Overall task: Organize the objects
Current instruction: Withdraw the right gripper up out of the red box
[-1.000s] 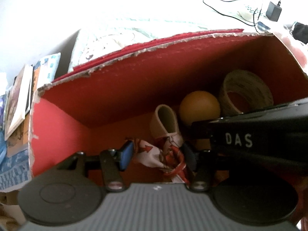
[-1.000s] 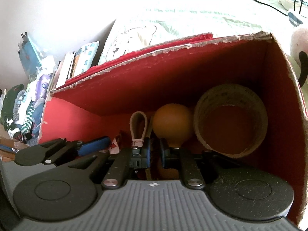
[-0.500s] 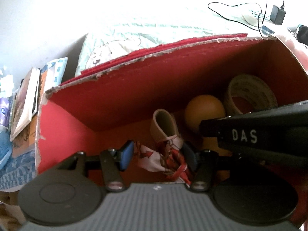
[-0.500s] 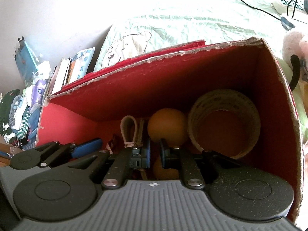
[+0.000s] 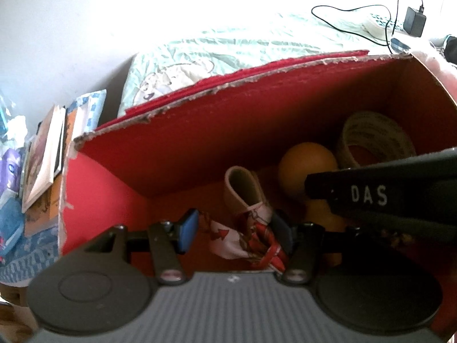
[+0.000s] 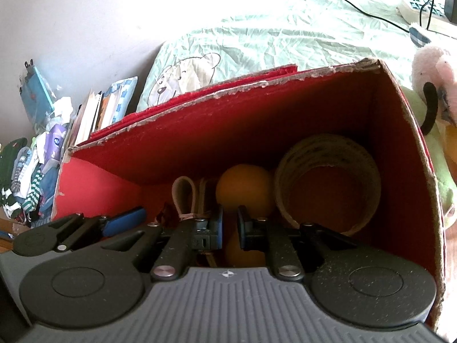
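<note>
A red cardboard box stands open below both grippers. On its floor lie a beige strap loop tied to a red-and-white scarf, an orange ball, a second orange thing and a wide tape roll. My left gripper hangs open inside the box with the scarf lying between its blue pads. My right gripper is shut with nothing in it, just above the second orange thing. Its black body crosses the left wrist view.
The box rests on a pale green bedsheet with a bear print. Books and a pile of clothes crowd the left side. A charger and cable lie far right. A plush toy sits beside the box's right wall.
Both views have drifted a little, so the box sits lower in the picture. The second orange thing has come into sight under the right jaws. Neither gripper's jaws have changed.
</note>
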`<action>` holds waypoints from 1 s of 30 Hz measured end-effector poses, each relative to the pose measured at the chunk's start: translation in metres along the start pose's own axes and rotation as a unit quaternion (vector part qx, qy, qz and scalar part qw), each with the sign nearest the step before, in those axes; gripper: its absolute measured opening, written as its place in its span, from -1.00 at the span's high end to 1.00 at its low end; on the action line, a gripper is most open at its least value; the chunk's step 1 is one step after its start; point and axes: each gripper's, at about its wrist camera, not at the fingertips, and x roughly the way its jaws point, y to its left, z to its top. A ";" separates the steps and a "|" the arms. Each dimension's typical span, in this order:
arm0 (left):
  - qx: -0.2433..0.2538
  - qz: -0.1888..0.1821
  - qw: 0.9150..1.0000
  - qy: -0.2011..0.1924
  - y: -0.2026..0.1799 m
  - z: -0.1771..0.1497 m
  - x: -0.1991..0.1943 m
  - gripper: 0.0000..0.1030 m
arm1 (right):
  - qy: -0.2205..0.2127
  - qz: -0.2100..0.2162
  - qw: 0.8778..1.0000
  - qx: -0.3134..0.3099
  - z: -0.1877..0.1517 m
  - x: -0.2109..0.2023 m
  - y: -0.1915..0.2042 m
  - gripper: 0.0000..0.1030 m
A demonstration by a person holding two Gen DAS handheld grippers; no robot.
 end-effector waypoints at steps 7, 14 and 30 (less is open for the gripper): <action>-0.004 0.004 1.000 -0.008 0.001 0.000 -0.003 -0.24 | 0.002 0.010 1.000 -0.002 0.001 -0.001 -0.001 0.71; -0.007 0.009 1.000 -0.008 0.000 0.000 -0.004 -0.26 | -0.005 0.013 1.000 -0.003 -0.002 -0.001 -0.002 0.71; -0.012 0.052 0.998 -0.020 -0.002 -0.002 -0.008 -0.32 | -0.031 0.011 0.999 -0.006 -0.004 -0.007 0.000 0.71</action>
